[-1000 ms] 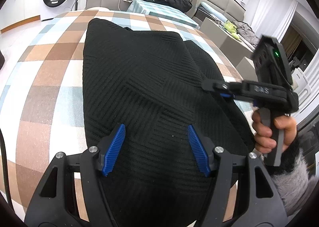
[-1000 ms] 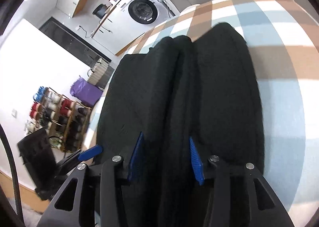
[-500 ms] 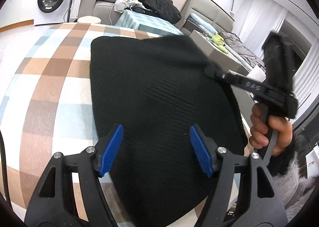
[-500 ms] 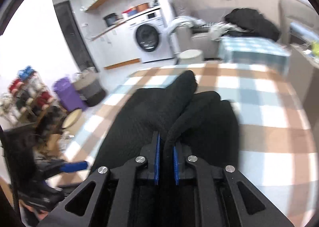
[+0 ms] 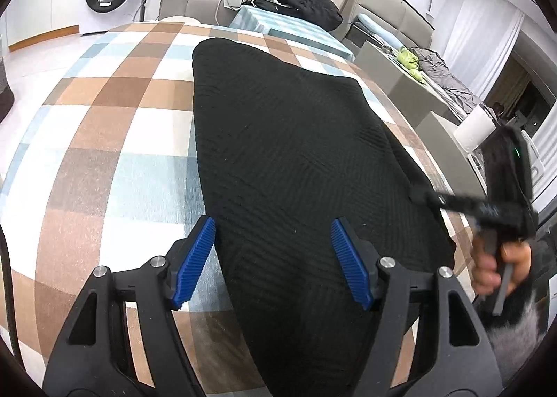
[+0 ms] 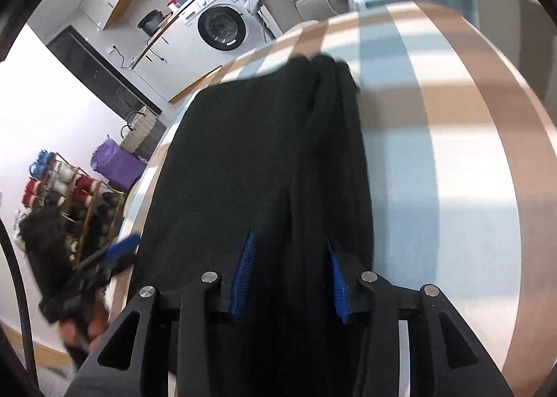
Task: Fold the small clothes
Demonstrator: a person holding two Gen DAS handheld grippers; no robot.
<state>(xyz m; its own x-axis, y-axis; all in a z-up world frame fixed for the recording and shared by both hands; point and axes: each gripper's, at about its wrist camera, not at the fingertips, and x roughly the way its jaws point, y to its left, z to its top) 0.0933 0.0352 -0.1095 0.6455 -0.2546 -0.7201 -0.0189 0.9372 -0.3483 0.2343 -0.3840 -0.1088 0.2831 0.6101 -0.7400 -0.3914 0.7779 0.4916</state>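
Now | black knit garment [image 5: 296, 167] flat | both tongs [image 5: 273, 263] [image 6: 290, 278] spread over near edge

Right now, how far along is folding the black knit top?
Done: the black ribbed knit garment lies as one folded panel on the checked tablecloth. In hand: nothing; left tool and right tool are open. Left: probably another fold and tidying the bunched edge.

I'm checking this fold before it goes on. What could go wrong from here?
The black sweater reaches the table's near and right edges, so a tug could slide it off.

The right hand-held gripper is open around a bunched ridge of fabric; closing there may grab several layers and crease the fold.

The left hand-held gripper is open over the near hem, holding nothing, so the cloth could shift.
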